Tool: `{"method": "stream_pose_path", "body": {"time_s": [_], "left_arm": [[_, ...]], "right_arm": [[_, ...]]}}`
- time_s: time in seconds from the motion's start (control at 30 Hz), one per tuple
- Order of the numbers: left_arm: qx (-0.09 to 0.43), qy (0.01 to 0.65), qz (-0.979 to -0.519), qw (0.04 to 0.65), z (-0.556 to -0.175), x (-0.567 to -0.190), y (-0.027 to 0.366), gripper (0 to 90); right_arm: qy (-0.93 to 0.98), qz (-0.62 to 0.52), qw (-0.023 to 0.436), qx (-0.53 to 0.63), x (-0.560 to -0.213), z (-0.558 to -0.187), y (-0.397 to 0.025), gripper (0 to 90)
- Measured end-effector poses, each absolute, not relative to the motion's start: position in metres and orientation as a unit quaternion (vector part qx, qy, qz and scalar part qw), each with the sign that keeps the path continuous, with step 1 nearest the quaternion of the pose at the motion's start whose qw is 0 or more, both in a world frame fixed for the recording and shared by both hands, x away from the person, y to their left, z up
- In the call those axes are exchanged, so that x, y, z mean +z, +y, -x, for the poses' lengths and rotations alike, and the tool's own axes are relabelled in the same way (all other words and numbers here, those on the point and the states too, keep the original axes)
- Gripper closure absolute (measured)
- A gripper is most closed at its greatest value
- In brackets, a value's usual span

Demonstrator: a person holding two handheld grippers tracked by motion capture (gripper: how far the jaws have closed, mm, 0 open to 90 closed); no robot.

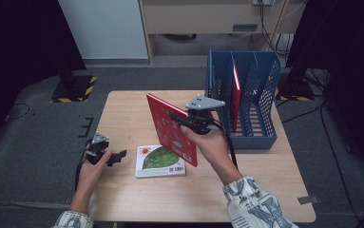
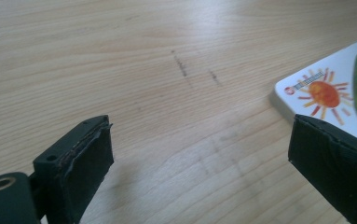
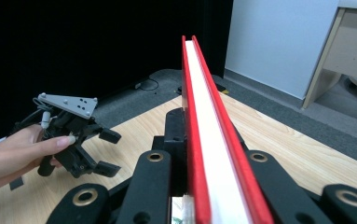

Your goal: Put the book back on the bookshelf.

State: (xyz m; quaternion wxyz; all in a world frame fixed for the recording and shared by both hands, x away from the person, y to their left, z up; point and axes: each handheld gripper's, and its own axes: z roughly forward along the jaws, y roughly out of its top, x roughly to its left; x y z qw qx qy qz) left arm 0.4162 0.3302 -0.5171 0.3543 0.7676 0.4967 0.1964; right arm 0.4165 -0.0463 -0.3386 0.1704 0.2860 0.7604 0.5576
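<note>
The right gripper (image 1: 185, 121) pinches a thin red hardcover book (image 1: 170, 128) upright above the table; the blue slotted file rack (image 1: 244, 99) lies at two o'clock. The left gripper (image 1: 115, 156) rests spread.
</note>
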Motion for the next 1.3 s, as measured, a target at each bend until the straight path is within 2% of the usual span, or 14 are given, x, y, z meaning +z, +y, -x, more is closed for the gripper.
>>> {"method": "stream_pose_path", "body": {"time_s": [0.6,1.3], "left_arm": [[0.205,0.502,-0.781,0.308,-0.416,-0.524,0.335,6.0],[0.200,0.503,-0.790,0.288,-0.417,-0.530,0.335,5.2]], "right_arm": [[0.753,-0.294,0.172,0.563,-0.337,-0.409,-0.071,79.0],[0.749,-0.298,0.173,0.566,-0.339,-0.393,-0.096,79.0]]}}
